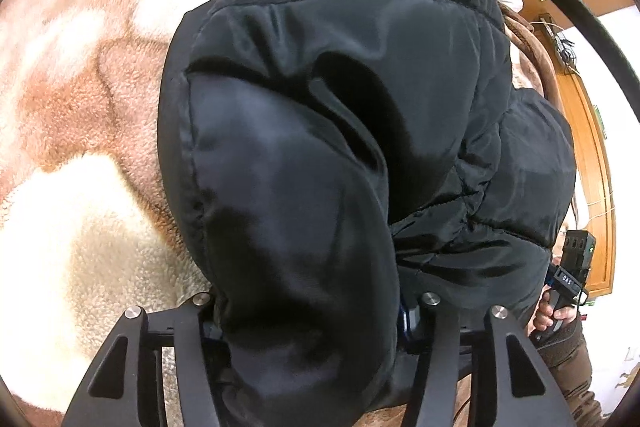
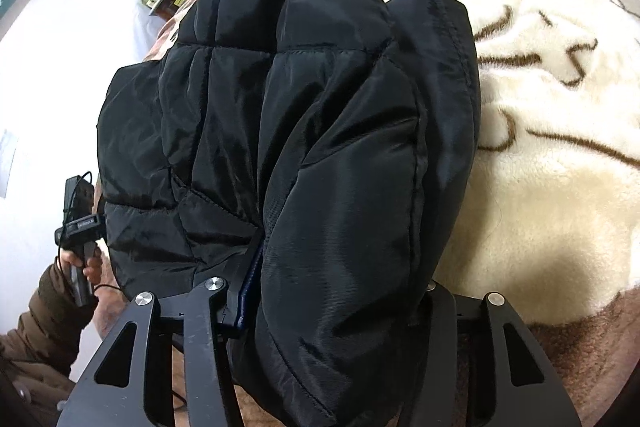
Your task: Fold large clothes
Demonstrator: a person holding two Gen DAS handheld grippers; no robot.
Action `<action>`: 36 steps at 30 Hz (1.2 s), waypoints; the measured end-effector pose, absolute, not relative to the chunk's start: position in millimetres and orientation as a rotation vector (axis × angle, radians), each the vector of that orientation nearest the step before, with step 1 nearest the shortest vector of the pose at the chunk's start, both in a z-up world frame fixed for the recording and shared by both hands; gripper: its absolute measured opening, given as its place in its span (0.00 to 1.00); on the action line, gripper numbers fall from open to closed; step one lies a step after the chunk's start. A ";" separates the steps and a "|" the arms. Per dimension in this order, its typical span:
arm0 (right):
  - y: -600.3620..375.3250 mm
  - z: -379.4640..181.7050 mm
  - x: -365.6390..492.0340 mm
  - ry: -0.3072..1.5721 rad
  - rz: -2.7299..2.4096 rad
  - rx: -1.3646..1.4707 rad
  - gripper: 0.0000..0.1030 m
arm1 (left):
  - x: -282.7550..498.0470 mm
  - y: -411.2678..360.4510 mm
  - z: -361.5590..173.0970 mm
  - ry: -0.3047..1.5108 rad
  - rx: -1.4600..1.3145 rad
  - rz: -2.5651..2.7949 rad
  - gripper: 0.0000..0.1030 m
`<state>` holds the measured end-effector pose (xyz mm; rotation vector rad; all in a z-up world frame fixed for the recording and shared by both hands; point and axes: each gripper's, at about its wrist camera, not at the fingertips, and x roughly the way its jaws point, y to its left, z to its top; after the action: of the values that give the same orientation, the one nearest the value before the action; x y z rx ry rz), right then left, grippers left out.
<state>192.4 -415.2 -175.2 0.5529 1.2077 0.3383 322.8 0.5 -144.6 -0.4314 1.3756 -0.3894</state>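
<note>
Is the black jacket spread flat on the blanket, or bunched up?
Bunched up. The jacket bulges in thick folds between both claws, above the blanket.

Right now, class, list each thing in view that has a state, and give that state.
Black quilted puffer jacket: bunched, gripped at two places, draped over the blanket.
Left gripper: shut on the jacket.
Right gripper: shut on the jacket.
Brown and cream fleece blanket: spread flat beneath.
</note>
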 end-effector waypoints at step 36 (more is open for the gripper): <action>-346.0 -58.1 126.6 0.956 0.171 0.240 0.33 | 289.5 5.0 -63.4 1.130 -0.378 -0.368 0.33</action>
<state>126.6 -346.0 -58.1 0.2405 0.9563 0.1706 289.5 5.0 -63.4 -0.3778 1.1300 -0.3676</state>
